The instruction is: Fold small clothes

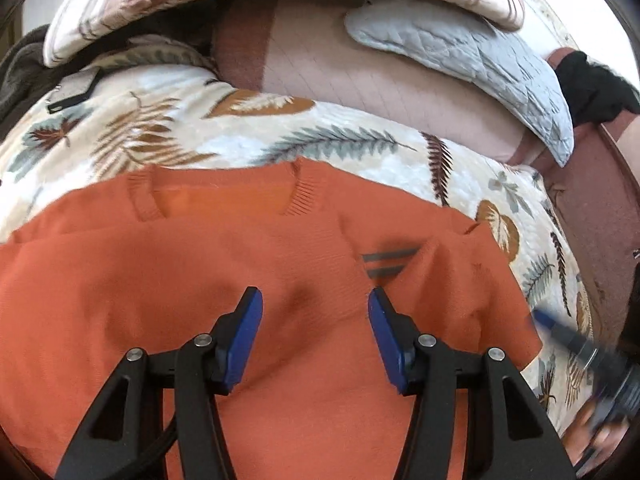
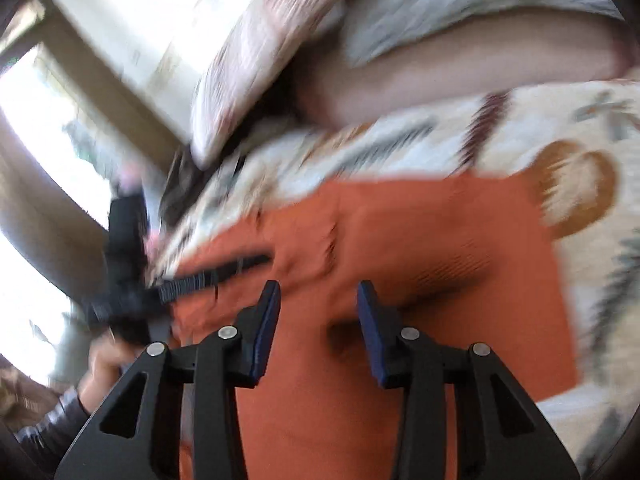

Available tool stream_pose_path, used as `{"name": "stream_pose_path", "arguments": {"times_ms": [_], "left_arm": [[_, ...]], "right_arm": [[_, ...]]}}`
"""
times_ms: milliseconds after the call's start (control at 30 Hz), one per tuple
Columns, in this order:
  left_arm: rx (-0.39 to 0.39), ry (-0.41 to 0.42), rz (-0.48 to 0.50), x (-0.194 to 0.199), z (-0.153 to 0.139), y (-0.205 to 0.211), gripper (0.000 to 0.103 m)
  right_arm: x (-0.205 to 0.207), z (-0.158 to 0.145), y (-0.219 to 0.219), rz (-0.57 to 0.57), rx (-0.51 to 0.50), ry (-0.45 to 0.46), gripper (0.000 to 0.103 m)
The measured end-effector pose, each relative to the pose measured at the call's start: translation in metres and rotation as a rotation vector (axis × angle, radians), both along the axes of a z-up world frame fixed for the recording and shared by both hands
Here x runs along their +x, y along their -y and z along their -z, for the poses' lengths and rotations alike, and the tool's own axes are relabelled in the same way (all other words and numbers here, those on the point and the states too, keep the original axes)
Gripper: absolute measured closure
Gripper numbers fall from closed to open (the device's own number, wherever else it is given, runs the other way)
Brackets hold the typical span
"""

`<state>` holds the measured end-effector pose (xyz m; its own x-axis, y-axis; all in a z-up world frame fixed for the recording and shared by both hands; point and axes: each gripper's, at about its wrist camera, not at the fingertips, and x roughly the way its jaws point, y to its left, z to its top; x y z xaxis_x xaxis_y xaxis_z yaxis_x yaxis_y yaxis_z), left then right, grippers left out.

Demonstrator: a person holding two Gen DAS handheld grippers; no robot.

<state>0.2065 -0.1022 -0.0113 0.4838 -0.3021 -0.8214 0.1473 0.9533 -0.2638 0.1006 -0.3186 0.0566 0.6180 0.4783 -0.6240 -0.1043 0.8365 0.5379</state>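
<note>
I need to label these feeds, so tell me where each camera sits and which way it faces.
Left wrist: on the left tongs, looking down over the orange sweater on the leaf-print bedspread; the right tongs show blurred at right.
Right wrist: on the right tongs, looking down over the sweater, window behind; the left tongs, hand and sleeve show at left.
Shared: sweater, bedspread, pillows; both tongs open, gripping nothing.

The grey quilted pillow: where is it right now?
In the left wrist view the grey quilted pillow lies upper right, on the pink bedding, beyond the orange sweater.
</note>
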Motion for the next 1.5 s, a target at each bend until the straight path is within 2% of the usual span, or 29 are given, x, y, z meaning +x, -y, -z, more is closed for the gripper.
{"name": "stream_pose_path", "arguments": {"times_ms": [67,167,300,367,433,500,533,600,633,667,700,767,833,933,1000,1067,1200,1267,1333,1433,1500], "left_arm": [[-0.001,-0.012,0.038,0.002,0.004,0.019,0.047],[0.012,-0.014,0.109,0.001,0.006,0.051,0.047],[0.122,0.061,0.158,-0.004,-0.002,0.09,0.046],[0.174,0.101,0.218,-0.01,-0.008,0.112,0.037],[0.262,0.147,0.282,-0.019,-0.01,0.137,0.032],[0.394,0.214,0.348,-0.028,-0.006,0.165,0.025],[0.443,0.231,0.367,-0.03,-0.002,0.173,0.019],[0.589,0.222,0.402,-0.026,0.021,0.191,0.021],[0.615,0.207,0.407,-0.024,0.029,0.193,0.043],[0.628,0.171,0.398,-0.019,0.038,0.191,0.096],[0.587,0.12,0.368,-0.012,0.042,0.183,0.094],[0.372,0.074,0.259,-0.001,0.026,0.147,0.096],[0.257,0.097,0.164,0.001,0.002,0.11,0.096],[0.145,0.139,0.082,-0.004,-0.03,0.057,0.096],[0.109,0.139,0.023,-0.013,-0.041,0.014,0.095],[0.086,0.104,-0.014,-0.023,-0.036,-0.02,0.094],[0.042,-0.006,-0.092,-0.058,0.004,-0.076,0.087],[-0.016,-0.038,-0.134,-0.077,0.022,-0.1,0.076],[-0.066,-0.004,-0.16,-0.093,0.022,-0.116,0.069],[-0.043,0.072,-0.174,-0.106,0.014,-0.123,0.045],[-0.009,0.089,-0.175,-0.106,0.007,-0.128,0.044]], "right_arm": [[-0.001,-0.002,0.026,0.083,0.0,0.009,0.061],[0.001,0.014,0.06,0.184,0.045,-0.052,0.061],[0.008,0.036,0.077,0.238,0.069,-0.14,0.061],[0.01,0.043,0.08,0.262,0.057,-0.168,0.061],[0.012,0.047,0.082,0.293,0.022,-0.194,0.061],[0.012,0.046,0.085,0.315,-0.017,-0.199,0.061],[0.012,0.046,0.087,0.328,-0.034,-0.202,0.061],[0.011,0.049,0.092,0.343,-0.035,-0.207,0.06],[0.011,0.051,0.094,0.347,-0.029,-0.212,0.06],[0.011,0.052,0.095,0.349,-0.026,-0.217,0.06],[0.011,0.053,0.096,0.346,-0.028,-0.219,0.06],[0.012,0.053,0.093,0.336,-0.043,-0.219,0.06],[0.014,0.052,0.089,0.318,-0.049,-0.214,0.06],[0.014,0.049,0.08,0.291,-0.051,-0.197,0.06],[0.014,0.046,0.07,0.256,-0.058,-0.182,0.06],[0.015,0.047,0.057,0.211,-0.06,-0.186,0.059],[0.017,0.055,0.025,0.113,-0.091,-0.237,0.059],[0.017,0.054,0.012,0.082,-0.143,-0.234,0.059],[0.018,0.052,0.003,0.066,-0.174,-0.218,0.059],[0.019,0.05,-0.004,0.057,-0.208,-0.195,0.058],[0.021,0.047,-0.006,0.06,-0.221,-0.179,0.057]]}}
